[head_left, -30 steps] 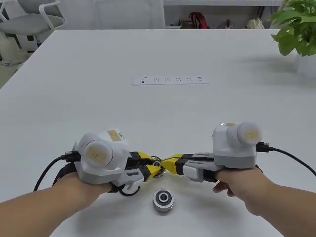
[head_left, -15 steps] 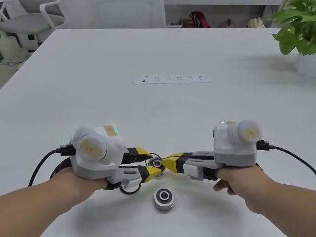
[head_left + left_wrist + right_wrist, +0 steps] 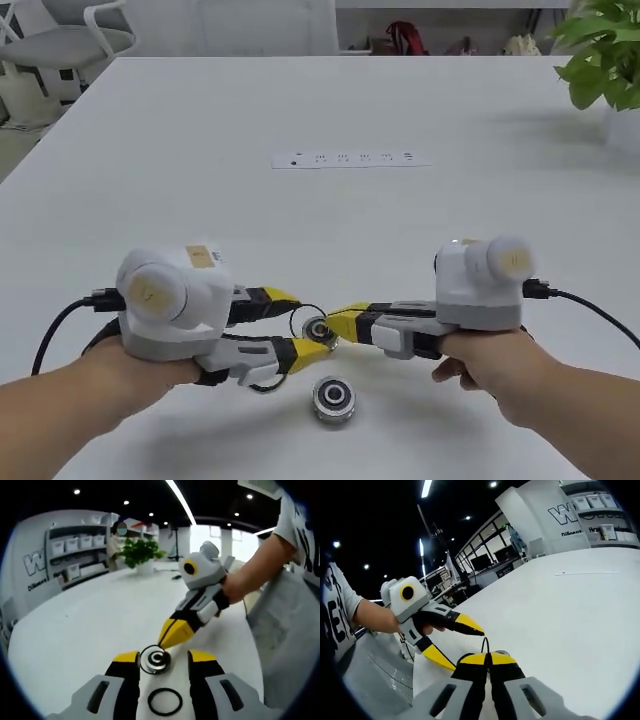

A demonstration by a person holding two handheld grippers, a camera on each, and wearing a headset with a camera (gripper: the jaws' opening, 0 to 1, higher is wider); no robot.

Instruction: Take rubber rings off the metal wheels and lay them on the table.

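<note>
Left gripper on the near left, jaws spread wide, one yellow tip above and one below, and nothing pinched between them. In the left gripper view a loose black rubber ring lies flat on the white table between those open jaws. From the head view that ring is half tucked under the lower jaw and hard to pick out.

Moving in to the middle: a metal wheel sits right in the gap of the left jaws, carried at the tip of the right gripper. A thin black ring circles it, looking slack. Whether it touches the left gripper's upper tip I can't make out. From the right gripper view only a fine black loop pokes up past the tips, with the wheel itself hidden behind them.

Just below, nearer the person, a second wheel rests flat on the table, apart from both tools.

On the right, the right gripper's jaws are drawn together, clamped on the held wheel's edge. Further back a white power strip lies flat, and a leafy plant is cut off at the top right corner.
</note>
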